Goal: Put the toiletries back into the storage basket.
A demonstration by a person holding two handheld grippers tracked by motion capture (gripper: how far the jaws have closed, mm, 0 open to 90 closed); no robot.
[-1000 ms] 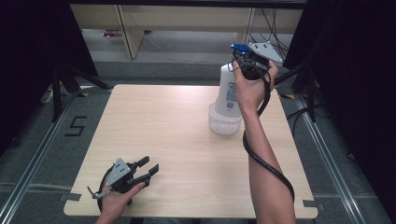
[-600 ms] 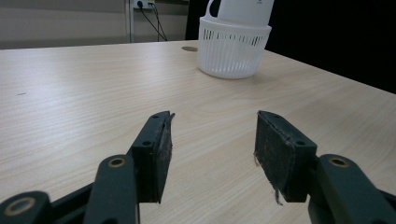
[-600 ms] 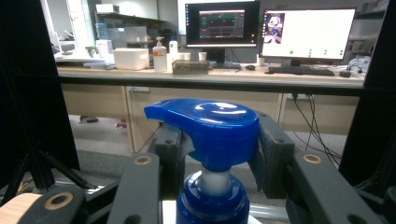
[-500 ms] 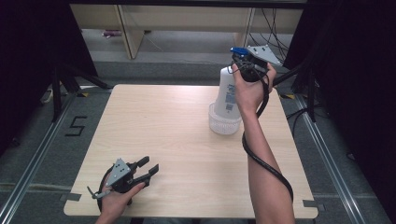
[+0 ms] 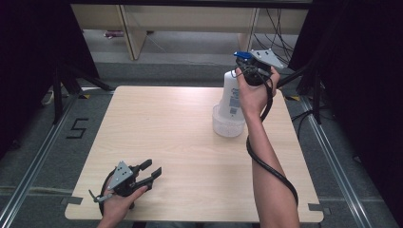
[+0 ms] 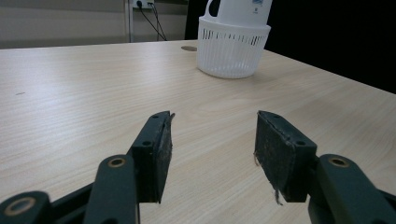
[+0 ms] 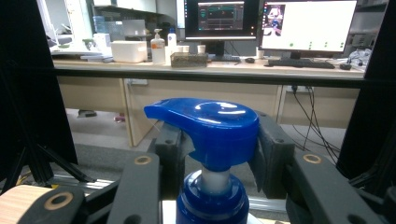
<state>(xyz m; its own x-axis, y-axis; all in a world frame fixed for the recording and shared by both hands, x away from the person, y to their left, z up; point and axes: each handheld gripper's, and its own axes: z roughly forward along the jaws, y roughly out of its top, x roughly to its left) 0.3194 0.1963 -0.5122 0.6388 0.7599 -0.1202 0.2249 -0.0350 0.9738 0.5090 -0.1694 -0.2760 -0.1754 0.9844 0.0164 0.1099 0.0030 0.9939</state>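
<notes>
We hold the pump bottle by its blue pump head, the right gripper clamped on it, its base in the white basket at the counter's far right. Keep it vertical to clear the basket's rim. The left gripper rests with jaws apart; its view shows the slotted basket wall.

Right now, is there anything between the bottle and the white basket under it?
Nothing visible. The right gripper holds the white bottle by its blue pump head, and the bottle's base already sits inside the white basket.
</notes>
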